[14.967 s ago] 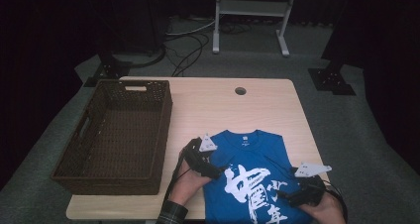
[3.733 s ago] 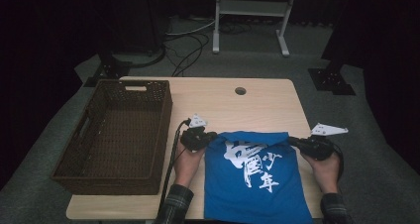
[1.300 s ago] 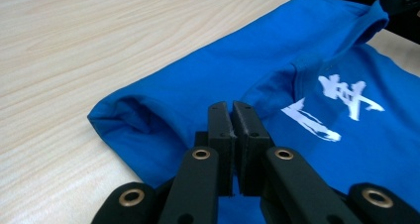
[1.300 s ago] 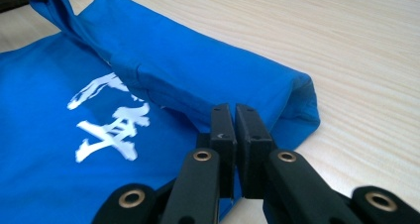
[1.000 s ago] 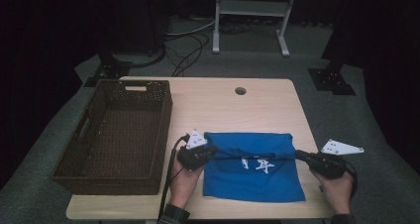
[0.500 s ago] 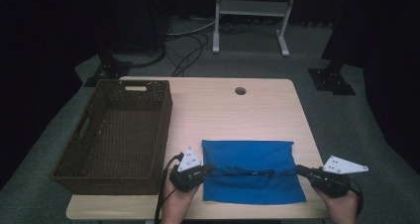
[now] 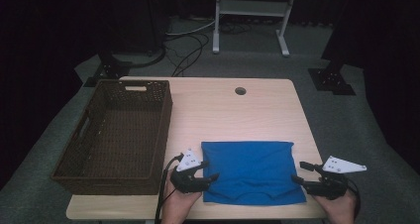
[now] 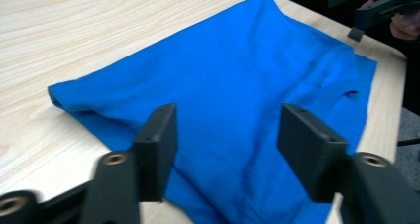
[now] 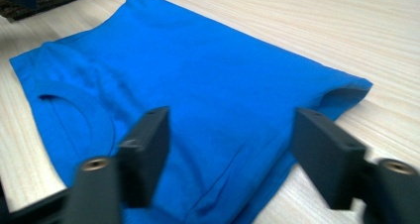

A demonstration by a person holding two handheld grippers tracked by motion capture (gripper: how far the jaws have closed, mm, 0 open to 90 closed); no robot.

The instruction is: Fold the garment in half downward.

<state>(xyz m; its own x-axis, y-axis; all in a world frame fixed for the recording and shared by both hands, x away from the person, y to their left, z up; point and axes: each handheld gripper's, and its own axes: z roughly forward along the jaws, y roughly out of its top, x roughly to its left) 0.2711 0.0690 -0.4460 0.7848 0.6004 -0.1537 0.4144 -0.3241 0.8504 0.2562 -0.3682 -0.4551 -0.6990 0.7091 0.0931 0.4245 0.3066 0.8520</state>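
High view: folded blue shirt (image 7: 250, 170) lies flat, long axis left-right, collar seemingly nearside; both hand-held grippers just released.

High view overlooks table (image 7: 257, 110); gripper views (close) share shirt (image 8: 247, 80).

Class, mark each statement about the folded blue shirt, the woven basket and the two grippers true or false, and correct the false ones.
1. The folded blue cloth shirt lies inside the dark brown woven basket. False: it lies on the pale wooden table, right of the basket.
2. The left gripper is open. True.
3. The right gripper clamps the shirt. False: its jaws stand open, off the cloth.
4. The shirt shows plain blue, with no print. True.
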